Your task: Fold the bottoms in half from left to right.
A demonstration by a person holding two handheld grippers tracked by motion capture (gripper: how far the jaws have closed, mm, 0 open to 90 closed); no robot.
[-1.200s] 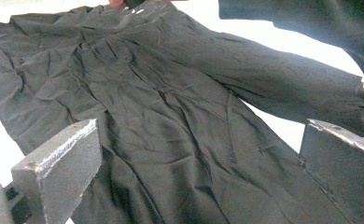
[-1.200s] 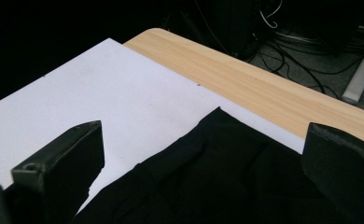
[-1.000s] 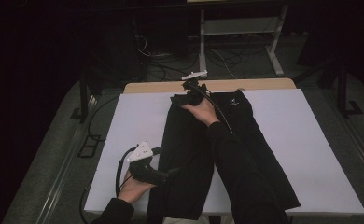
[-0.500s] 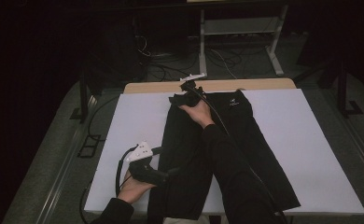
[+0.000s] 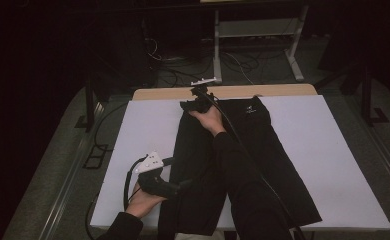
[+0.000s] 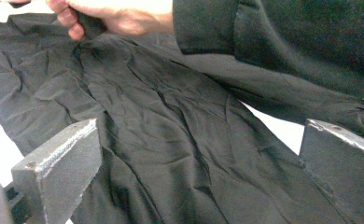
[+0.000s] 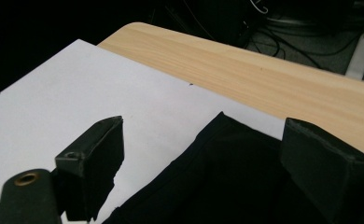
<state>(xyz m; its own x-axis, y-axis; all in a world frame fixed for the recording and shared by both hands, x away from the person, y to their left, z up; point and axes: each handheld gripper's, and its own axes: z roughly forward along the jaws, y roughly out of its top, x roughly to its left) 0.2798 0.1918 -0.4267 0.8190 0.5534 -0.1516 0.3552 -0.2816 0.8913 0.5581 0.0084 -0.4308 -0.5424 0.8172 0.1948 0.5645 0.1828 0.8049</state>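
Black trousers (image 5: 218,165) lie flat on the white sheet (image 5: 333,165) covering the table, waistband at the far edge, legs running back toward me and spreading apart at the near edge.

Near side: my left gripper (image 5: 175,189) sits low at the left leg's outer edge, pointing across the fabric. Jaws wide apart, nothing pinched. In the left gripper view the wrinkled cloth (image 6: 171,140) runs under and between the two pads (image 6: 61,163), pads not pressing it. My right sleeve (image 6: 287,42) crosses above the cloth there.

Middle: right forearm stretches along the trousers, between the two legs.

Far side: my right gripper (image 5: 193,105) is at the waistband's left corner. Jaws have just been closing but stand open. In the right gripper view the waistband corner (image 7: 227,140) lies between the pads (image 7: 101,154), no contact visible. The left pad hangs over bare white sheet.

Beyond the sheet: wooden table edge (image 7: 245,65), then cables (image 5: 243,62) on the dark floor.
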